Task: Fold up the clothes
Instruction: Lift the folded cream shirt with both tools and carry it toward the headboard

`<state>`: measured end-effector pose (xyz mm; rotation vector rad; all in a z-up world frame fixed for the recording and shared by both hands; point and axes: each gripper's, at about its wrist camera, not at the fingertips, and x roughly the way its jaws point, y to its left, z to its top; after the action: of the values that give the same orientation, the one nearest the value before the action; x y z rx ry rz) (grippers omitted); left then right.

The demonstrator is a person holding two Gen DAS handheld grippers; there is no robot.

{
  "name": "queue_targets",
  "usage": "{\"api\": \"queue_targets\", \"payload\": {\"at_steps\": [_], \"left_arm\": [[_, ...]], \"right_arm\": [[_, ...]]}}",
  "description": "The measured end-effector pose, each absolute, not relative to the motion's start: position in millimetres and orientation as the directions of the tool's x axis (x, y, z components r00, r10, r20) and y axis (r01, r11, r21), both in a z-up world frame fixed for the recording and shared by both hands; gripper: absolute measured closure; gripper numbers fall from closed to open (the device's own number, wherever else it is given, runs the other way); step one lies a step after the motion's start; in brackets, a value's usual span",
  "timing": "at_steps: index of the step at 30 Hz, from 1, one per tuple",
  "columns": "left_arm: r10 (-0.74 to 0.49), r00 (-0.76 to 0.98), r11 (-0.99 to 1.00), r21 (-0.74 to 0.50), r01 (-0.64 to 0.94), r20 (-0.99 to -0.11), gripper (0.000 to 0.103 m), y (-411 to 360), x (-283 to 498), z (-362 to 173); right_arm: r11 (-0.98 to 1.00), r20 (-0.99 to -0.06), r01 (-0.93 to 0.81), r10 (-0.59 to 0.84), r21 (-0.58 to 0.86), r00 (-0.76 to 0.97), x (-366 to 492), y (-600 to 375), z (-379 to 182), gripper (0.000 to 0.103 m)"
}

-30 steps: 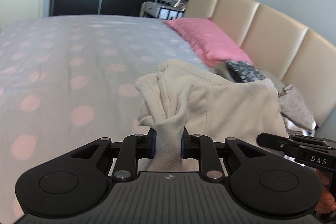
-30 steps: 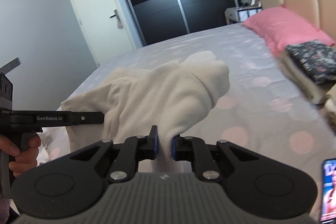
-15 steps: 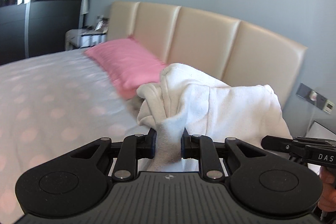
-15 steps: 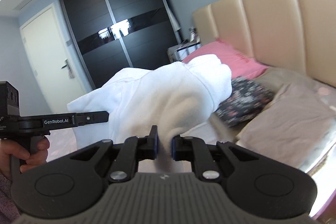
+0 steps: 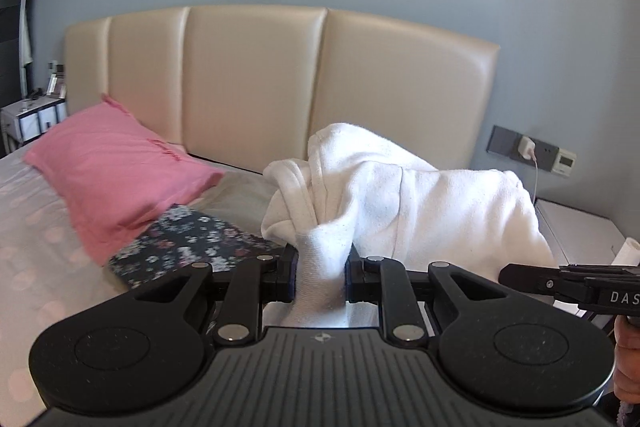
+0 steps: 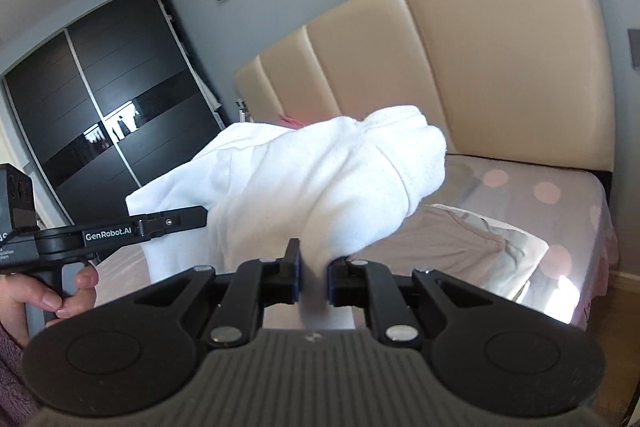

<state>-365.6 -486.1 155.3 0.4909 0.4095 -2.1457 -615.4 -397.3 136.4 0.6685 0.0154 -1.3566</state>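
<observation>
The left gripper (image 5: 321, 277) is squeezed tight on a bunched-up corner of the white garment (image 5: 400, 195), and the right gripper (image 6: 313, 277) is pinched on another part of the same soft cloth. The white garment hangs in the air between the two tools, up above the bed (image 6: 540, 211) and in front of the big cream headboard (image 5: 260, 79). Down on the bed lie a pink pillow (image 5: 112, 171) and, just beside it, a dark flowery folded cloth (image 5: 188, 243), and a hand (image 6: 36, 295) holds the left tool's handle.
</observation>
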Motion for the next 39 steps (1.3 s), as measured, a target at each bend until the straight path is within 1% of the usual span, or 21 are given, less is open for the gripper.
{"api": "queue_targets", "payload": {"at_steps": [4,11,16,18,20,22,24,25,26,27,28,29,30,32,34,36,39], "left_arm": [[-0.644,-0.570,-0.612,-0.105,0.784,-0.510,0.085,-527.8,-396.6,134.6],[-0.584,-0.578,-0.632,-0.128,0.765,-0.570,0.085,-597.3,-434.6,83.4],[-0.557,-0.573,-0.594,-0.193,0.781,-0.601,0.084,-636.0,-448.5,41.5],[-0.548,-0.575,-0.584,-0.214,0.783,-0.608,0.084,-647.2,-453.8,29.0],[-0.543,-0.565,-0.572,-0.218,0.791,-0.622,0.083,-654.3,-459.8,19.1],[-0.554,-0.543,-0.547,-0.215,0.809,-0.632,0.079,-657.5,-462.3,14.4],[-0.564,-0.526,-0.524,-0.217,0.824,-0.636,0.076,-659.4,-462.7,12.1],[-0.565,-0.526,-0.517,-0.224,0.826,-0.636,0.075,-659.6,-461.3,13.4],[-0.567,-0.524,-0.513,-0.225,0.828,-0.636,0.074,-658.5,-460.0,15.8],[-0.572,-0.520,-0.514,-0.217,0.830,-0.635,0.072,-655.9,-459.1,19.6],[-0.581,-0.510,-0.512,-0.202,0.835,-0.634,0.064,-652.9,-457.9,23.6],[-0.597,-0.494,-0.507,-0.179,0.843,-0.632,0.059,-648.8,-455.7,28.1],[-0.615,-0.478,-0.502,-0.155,0.851,-0.627,0.053,-643.8,-452.7,32.7],[-0.639,-0.448,-0.494,-0.114,0.862,-0.625,0.053,-634.6,-444.3,40.7],[-0.661,-0.411,-0.472,-0.078,0.878,-0.628,0.053,-623.5,-432.6,47.2],[-0.677,-0.366,-0.439,-0.047,0.897,-0.638,0.053,-612.4,-421.1,51.3],[-0.662,-0.340,-0.433,-0.029,0.901,-0.668,0.054,-597.7,-408.7,52.5]], "right_arm": [[-0.020,-0.412,0.897,-0.893,0.441,0.183,-632.7,-421.1,124.9,0.089],[-0.112,-0.465,0.928,-0.882,0.355,0.072,-650.3,-482.6,78.6,0.089],[-0.151,-0.472,0.934,-0.881,0.325,0.022,-666.3,-512.3,40.8,0.089],[-0.179,-0.499,0.934,-0.867,0.310,0.000,-672.4,-520.6,26.5,0.089],[-0.202,-0.536,0.922,-0.844,0.330,0.007,-679.7,-529.4,14.6,0.089],[-0.221,-0.564,0.909,-0.825,0.353,0.018,-686.6,-536.1,4.8,0.088],[-0.226,-0.570,0.903,-0.821,0.366,0.025,-690.6,-532.2,-0.3,0.083],[-0.229,-0.572,0.898,-0.820,0.375,0.030,-691.9,-530.9,-1.7,0.079],[-0.231,-0.573,0.890,-0.819,0.393,0.040,-693.1,-530.1,-2.0,0.072],[-0.230,-0.570,0.878,-0.820,0.419,0.058,-695.4,-528.3,-1.5,0.069],[-0.228,-0.565,0.862,-0.821,0.452,0.080,-698.8,-528.4,0.6,0.063],[-0.227,-0.559,0.842,-0.822,0.489,0.103,-701.6,-531.6,4.2,0.056],[-0.230,-0.550,0.818,-0.826,0.527,0.122,-706.3,-530.9,6.7,0.052],[-0.246,-0.527,0.758,-0.836,0.605,0.150,-719.6,-524.1,8.8,0.041],[-0.282,-0.513,0.680,-0.843,0.677,0.161,-735.3,-519.5,8.1,0.037],[-0.329,-0.519,0.606,-0.839,0.724,0.164,-750.6,-516.4,1.4,0.037],[-0.379,-0.533,0.519,-0.826,0.766,0.183,-764.2,-521.8,-10.2,0.037]]}}
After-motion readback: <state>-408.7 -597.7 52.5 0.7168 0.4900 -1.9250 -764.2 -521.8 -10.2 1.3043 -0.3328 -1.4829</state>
